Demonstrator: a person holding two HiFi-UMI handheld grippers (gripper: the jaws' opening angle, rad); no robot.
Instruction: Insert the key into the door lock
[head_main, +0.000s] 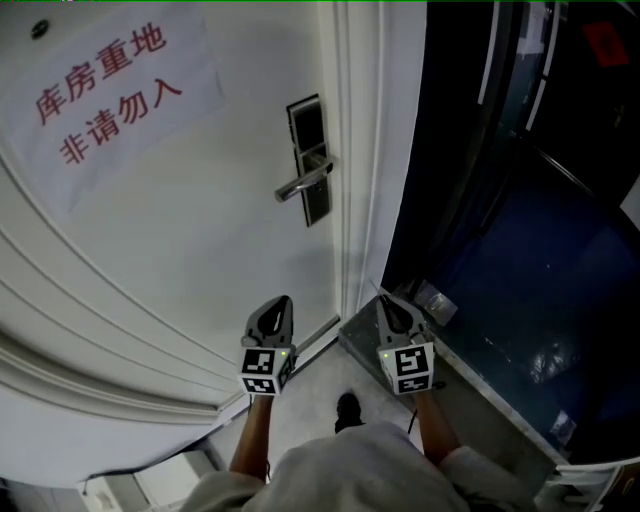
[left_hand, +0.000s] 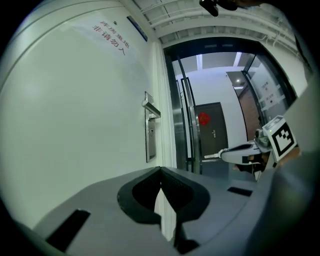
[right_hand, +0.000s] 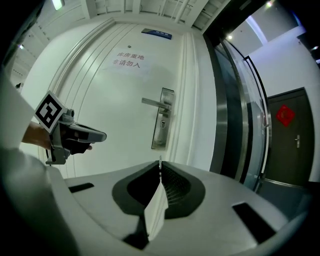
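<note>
White door (head_main: 180, 230), lock (head_main: 308, 130); right hand-held gripper (right_hand: 160, 169) pinches key (right_hand: 160, 161), seemingly.

The left gripper (head_main: 281, 301) and right gripper (head_main: 385, 302) are grey, each with a black-and-white marker cube; the person wears a pale grey top (head_main: 345, 472) and a dark shoe (head_main: 348, 410).

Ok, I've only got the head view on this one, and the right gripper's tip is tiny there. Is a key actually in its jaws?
Observer: Yes. The left gripper view shows a silver key sticking out of the right gripper, jaws shut on it.
Operator: And the left gripper?
Observer: Its own view shows the left gripper with jaws together at the tips, nothing between them.
Operator: Anything above the sign?
Observer: A small blue plate, seen in the right gripper view.
</note>
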